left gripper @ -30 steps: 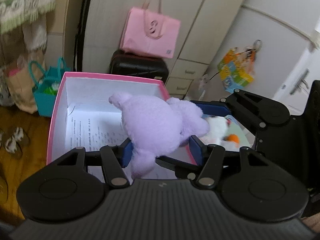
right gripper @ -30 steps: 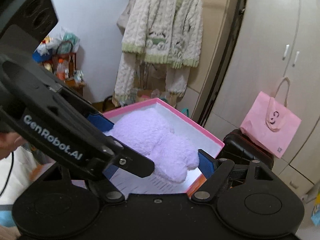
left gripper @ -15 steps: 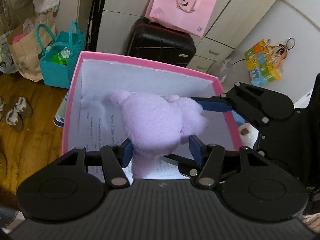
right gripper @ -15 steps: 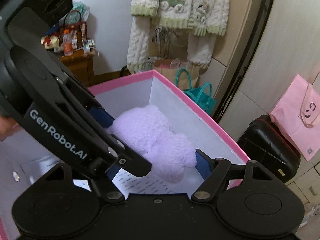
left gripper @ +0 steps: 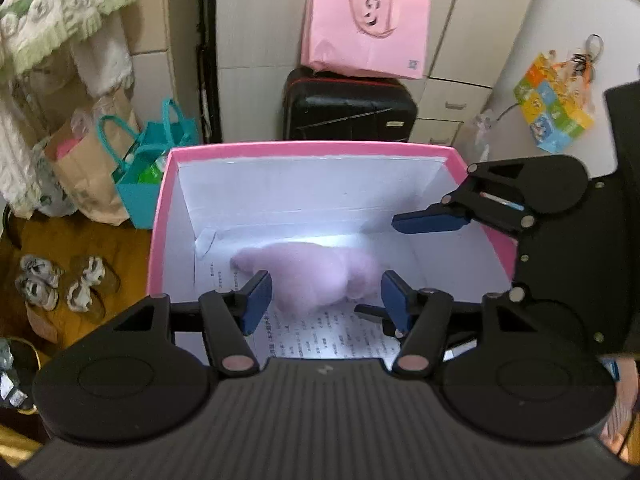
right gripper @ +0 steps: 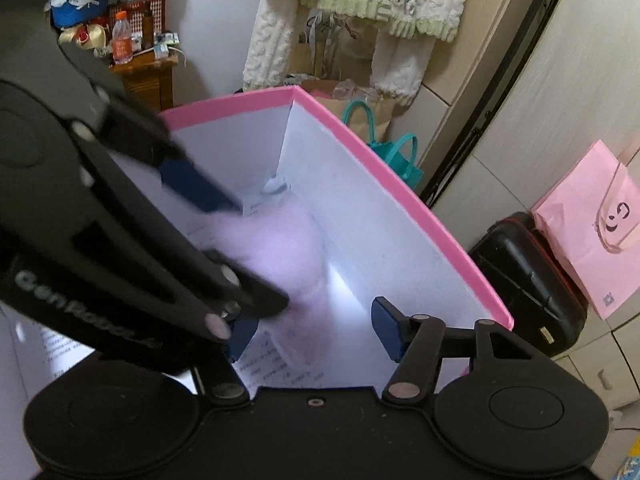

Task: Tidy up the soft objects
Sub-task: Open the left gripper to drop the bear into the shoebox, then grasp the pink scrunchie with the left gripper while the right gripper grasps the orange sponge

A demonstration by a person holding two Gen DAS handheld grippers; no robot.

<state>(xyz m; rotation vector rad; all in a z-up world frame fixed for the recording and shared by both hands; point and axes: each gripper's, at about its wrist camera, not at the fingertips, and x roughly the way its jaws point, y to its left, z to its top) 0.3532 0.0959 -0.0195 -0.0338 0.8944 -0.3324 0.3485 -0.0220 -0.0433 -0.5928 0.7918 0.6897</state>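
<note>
A lilac plush toy [left gripper: 312, 276] lies on the printed paper at the bottom of the pink box [left gripper: 304, 148]; it looks blurred. My left gripper [left gripper: 326, 298] is open just above and in front of the toy, not touching it. My right gripper [right gripper: 312, 330] is open over the same box, and the toy [right gripper: 280, 252] shows below and beyond its fingers. The right gripper's blue finger [left gripper: 432, 222] also shows at the box's right wall in the left wrist view. The left gripper's arm crosses the right wrist view on the left.
A black suitcase [left gripper: 348, 108] with a pink bag [left gripper: 364, 36] on it stands behind the box. A teal bag [left gripper: 148, 164] and a brown paper bag [left gripper: 88, 176] sit at the left. Slippers [left gripper: 60, 284] lie on the wooden floor. A knitted cardigan [right gripper: 360, 12] hangs on the wall.
Both grippers have let go of the lilac plush toy. It has dropped from between their fingers to the bottom of the pink box.
</note>
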